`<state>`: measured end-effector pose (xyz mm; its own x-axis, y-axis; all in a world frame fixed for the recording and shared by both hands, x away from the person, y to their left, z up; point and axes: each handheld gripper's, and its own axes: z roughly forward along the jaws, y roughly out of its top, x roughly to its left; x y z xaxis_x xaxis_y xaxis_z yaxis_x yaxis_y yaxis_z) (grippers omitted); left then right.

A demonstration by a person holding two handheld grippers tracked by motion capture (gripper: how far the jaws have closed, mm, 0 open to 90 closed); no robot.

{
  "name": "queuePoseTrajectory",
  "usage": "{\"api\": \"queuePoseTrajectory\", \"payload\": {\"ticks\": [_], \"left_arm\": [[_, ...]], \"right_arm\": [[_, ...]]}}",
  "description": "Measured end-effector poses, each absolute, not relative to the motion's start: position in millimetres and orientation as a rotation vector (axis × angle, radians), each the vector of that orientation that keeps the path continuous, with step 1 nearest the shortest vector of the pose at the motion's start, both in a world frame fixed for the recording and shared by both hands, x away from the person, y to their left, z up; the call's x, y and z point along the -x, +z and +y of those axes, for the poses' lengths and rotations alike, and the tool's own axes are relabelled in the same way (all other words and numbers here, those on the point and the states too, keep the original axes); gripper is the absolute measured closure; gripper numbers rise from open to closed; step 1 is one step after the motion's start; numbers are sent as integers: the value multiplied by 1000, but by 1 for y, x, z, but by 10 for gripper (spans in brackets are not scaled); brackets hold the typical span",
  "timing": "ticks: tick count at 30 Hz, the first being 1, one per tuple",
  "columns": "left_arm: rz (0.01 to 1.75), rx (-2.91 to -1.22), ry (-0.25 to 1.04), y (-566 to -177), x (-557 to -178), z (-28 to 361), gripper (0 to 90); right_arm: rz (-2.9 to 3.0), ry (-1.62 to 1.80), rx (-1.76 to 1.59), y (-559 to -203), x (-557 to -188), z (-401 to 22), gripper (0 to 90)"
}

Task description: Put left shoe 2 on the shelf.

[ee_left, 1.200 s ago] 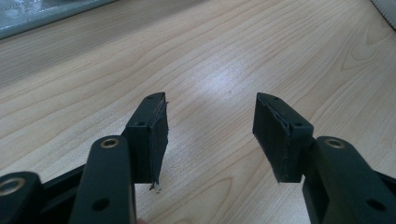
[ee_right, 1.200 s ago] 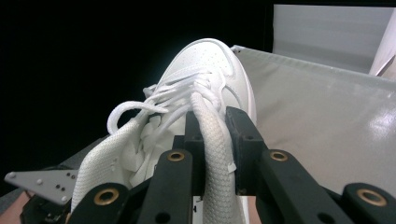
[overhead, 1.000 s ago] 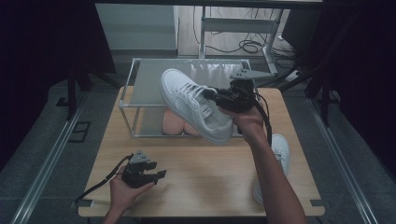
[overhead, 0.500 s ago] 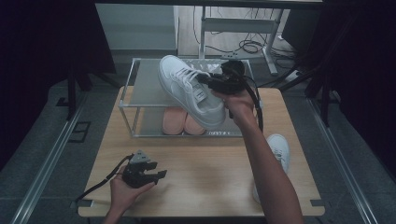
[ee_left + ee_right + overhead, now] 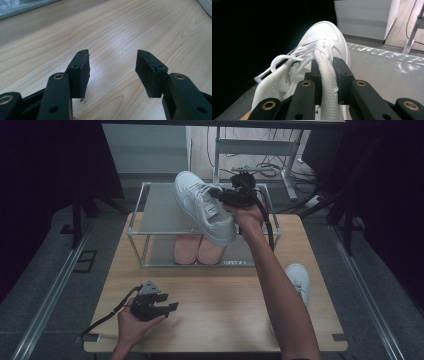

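A white sneaker (image 5: 202,209) hangs tilted over the top shelf of a small metal rack (image 5: 137,215), toe toward the back left. My right gripper (image 5: 220,195) is shut on the sneaker's side wall near the laces; in the right gripper view the white collar edge (image 5: 325,75) is pinched between the black jaws of that gripper (image 5: 327,72). A second white sneaker (image 5: 299,279) lies on the table at the right, partly hidden by the forearm. My left gripper (image 5: 167,306) rests open near the table's front left, and in the left gripper view (image 5: 112,71) bare wood lies between its pads.
A pair of pink shoes (image 5: 199,248) sits on the rack's lower shelf. The wooden table (image 5: 220,320) stretches in front of the rack. Desk legs and cables (image 5: 260,150) stand on the floor behind. A cable trails from the left gripper off the front left edge.
The right gripper has carried the white sneaker up and toward the back left, from in front of the rack to over its top shelf. The left gripper has stayed put.
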<state>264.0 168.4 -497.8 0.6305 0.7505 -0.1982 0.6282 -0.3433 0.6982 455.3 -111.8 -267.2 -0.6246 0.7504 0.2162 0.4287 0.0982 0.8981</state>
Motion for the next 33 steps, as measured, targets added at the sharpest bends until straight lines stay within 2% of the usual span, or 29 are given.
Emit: {"api": "queuePoseTrajectory", "payload": {"ticks": [20,33], "left_arm": [[1071,-2078,191,-499,-264,168,457],[1069,-2076,196,-498,-264,169,457]], "right_arm": [[1981,1423,-1435,-284,-518,-83,795],[1950,1396,-1535,-302,-535,-75,781]]}}
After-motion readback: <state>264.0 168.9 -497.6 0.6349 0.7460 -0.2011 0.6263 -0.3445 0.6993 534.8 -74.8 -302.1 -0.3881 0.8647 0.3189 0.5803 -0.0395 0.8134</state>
